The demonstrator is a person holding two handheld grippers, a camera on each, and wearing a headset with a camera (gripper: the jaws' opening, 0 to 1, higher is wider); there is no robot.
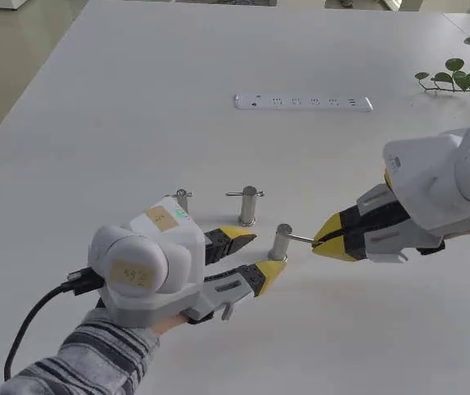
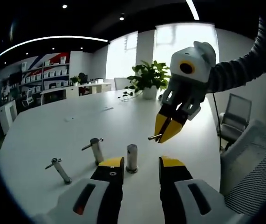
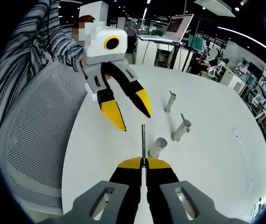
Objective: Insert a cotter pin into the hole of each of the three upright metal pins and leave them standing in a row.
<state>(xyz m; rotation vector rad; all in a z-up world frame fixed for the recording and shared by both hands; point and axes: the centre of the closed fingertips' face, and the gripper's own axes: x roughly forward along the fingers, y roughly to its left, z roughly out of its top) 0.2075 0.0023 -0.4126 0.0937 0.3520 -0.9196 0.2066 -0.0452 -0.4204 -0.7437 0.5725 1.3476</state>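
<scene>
Three upright metal pins stand on the white table (image 1: 136,123). The far left pin (image 1: 183,198) and the middle pin (image 1: 248,204) each carry a cotter pin crosswise through the top. The nearest pin (image 1: 281,241) has a bare top. My left gripper (image 1: 261,252) is open, its yellow tips on either side of this pin (image 2: 132,157) without touching it. My right gripper (image 1: 321,241) is shut on a thin cotter pin (image 1: 300,239) that points at the pin's top from the right. In the right gripper view the cotter pin (image 3: 143,140) sticks out of the shut jaws beside the pin (image 3: 158,147).
A white power strip (image 1: 303,102) lies farther back on the table. Plant leaves (image 1: 465,70) reach in at the far right edge. A black cable (image 1: 29,321) trails from the left gripper. Office chairs (image 2: 237,116) stand past the table's edge.
</scene>
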